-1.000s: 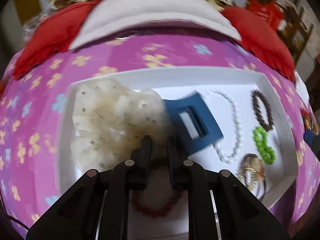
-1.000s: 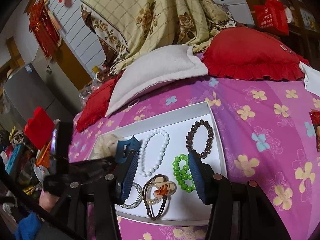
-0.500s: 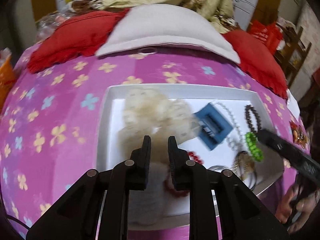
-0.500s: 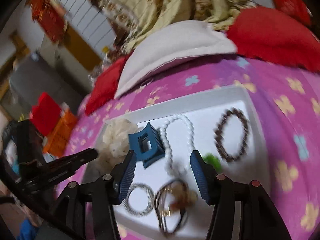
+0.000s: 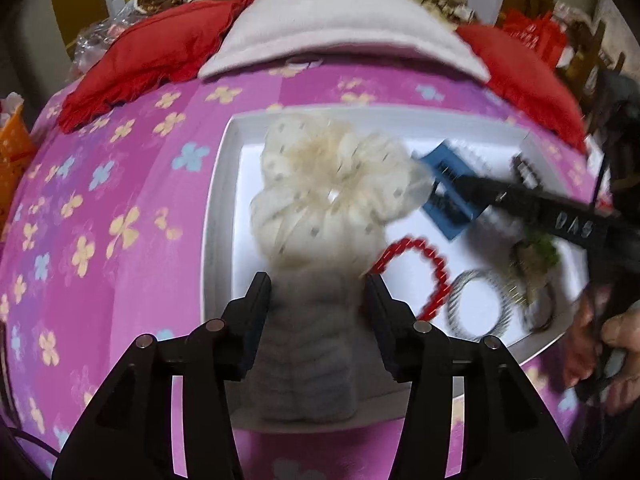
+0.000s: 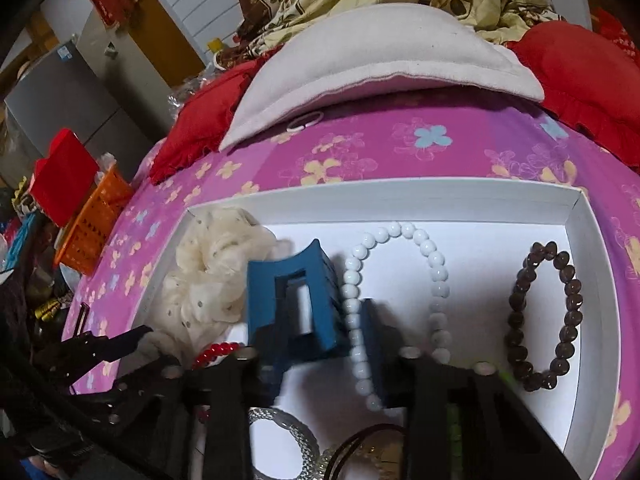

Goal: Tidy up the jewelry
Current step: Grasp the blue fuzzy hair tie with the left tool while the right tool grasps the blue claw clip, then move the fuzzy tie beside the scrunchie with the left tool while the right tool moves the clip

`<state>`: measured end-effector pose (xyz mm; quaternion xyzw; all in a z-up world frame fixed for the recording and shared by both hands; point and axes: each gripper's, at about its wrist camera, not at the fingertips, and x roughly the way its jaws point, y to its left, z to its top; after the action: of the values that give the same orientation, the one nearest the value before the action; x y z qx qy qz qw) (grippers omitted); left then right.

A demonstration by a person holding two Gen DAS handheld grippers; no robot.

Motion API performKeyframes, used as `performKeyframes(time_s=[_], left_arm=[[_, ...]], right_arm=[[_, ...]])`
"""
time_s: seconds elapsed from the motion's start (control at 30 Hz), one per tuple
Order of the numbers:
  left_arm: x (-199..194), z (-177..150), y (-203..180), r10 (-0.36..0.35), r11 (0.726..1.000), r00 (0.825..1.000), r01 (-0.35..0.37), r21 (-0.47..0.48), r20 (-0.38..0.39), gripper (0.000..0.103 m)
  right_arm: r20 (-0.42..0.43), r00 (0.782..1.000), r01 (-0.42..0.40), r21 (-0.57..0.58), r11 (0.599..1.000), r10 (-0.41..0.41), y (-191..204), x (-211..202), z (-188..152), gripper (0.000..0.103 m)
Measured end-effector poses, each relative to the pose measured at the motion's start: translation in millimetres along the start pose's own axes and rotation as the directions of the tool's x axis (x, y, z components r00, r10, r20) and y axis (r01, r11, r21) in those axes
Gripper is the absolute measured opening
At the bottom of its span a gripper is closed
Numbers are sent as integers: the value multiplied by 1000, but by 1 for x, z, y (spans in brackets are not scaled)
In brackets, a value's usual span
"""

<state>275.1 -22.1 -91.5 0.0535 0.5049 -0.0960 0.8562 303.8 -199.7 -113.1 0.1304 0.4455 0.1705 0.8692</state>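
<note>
A white tray (image 6: pixel 400 196) on the pink flowered bedspread holds the jewelry. My left gripper (image 5: pixel 318 292) is open, its fingers either side of a cream scrunchie (image 5: pixel 332 184) at the tray's left end. My right gripper (image 6: pixel 316 344) is low in the tray, its blue pads (image 6: pixel 370 328) around the base of a blue claw clip (image 6: pixel 294 292); whether they grip it I cannot tell. A white bead bracelet (image 6: pixel 434 264), a dark brown bead bracelet (image 6: pixel 560 312), a red bead bracelet (image 5: pixel 416 268) and a silver mesh ring (image 6: pixel 280 444) also lie in the tray.
A white pillow (image 6: pixel 380 52) and red cushions (image 6: pixel 580 72) lie behind the tray. An orange basket (image 6: pixel 92 224) and a red box (image 6: pixel 60 176) stand off the bed's left side. A small white hair ring (image 6: pixel 306 122) lies by the pillow.
My left gripper has opened and drawn back from the scrunchie. My right gripper has dropped into the tray and narrowed around the blue claw clip.
</note>
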Motion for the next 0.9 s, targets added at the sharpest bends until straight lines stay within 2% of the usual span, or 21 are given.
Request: performKeyframes(time_s=[0.03, 0.1, 0.2, 0.3, 0.43, 0.57, 0.7, 0.9], left_arm=[[2, -3, -2, 7, 1000, 1000, -7, 11, -10, 47], [2, -6, -1, 8, 1000, 1000, -8, 15, -2, 33], [-2, -7, 7, -31, 999, 999, 31, -35, 24, 26], [-10, -8, 10, -44, 997, 997, 48, -63, 57, 25], [-19, -9, 5, -53, 997, 995, 57, -49, 83, 25], [-33, -6, -5, -74, 997, 991, 77, -22, 116, 25], [-35, 1, -18, -133, 991, 985, 134, -9, 110, 25], [-23, 28, -53, -130, 991, 986, 126, 49, 105, 25]], right_arm=[[9, 1000, -12, 5, 1000, 12, 0, -1, 0, 14], [21, 1000, -19, 16, 1000, 19, 1, -4, 0, 14], [50, 999, -9, 14, 1000, 8, 2, -11, 0, 14], [77, 997, -6, 20, 1000, 5, 3, -19, 1, 13], [115, 993, -1, 41, 999, -3, -4, -36, 5, 14], [128, 990, 48, 75, 996, -57, -19, -46, 8, 13], [126, 987, 89, 121, 989, -104, -37, -49, 7, 13], [105, 987, 104, 170, 980, -123, -53, -45, 6, 14]])
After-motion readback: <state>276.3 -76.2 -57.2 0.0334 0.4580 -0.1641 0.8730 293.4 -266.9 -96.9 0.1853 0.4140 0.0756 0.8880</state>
